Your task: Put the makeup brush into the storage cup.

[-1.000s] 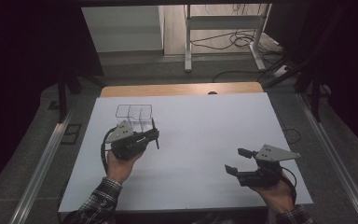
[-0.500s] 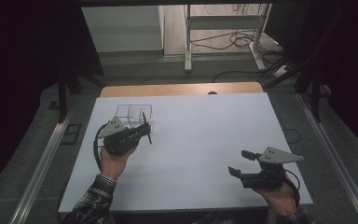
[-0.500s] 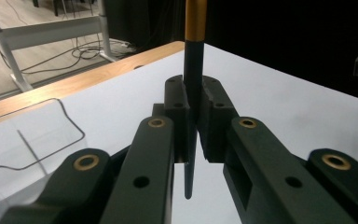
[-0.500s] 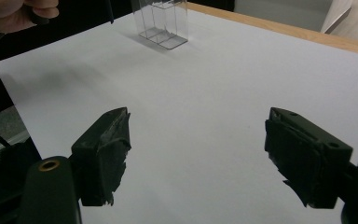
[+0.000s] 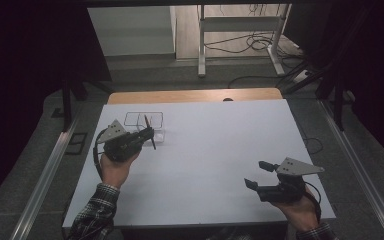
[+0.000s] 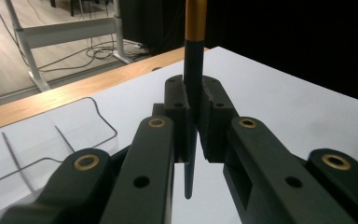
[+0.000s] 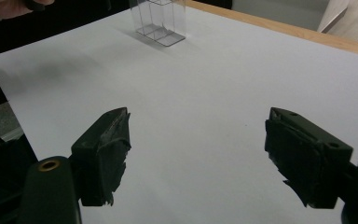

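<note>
I see the left gripper with jaws clamped on a dark pencil, upright beside the clear divided box near the counter's far-left edge. My right gripper hangs with jaws wide, gripping nothing, over bare white surface near the front-right corner.

No readable text, labels, numbers anywhere.

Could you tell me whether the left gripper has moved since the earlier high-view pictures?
Yes. The left gripper, shut on a pencil, has shifted toward the table's left edge and slightly farther away, up beside the clear organizer.
</note>
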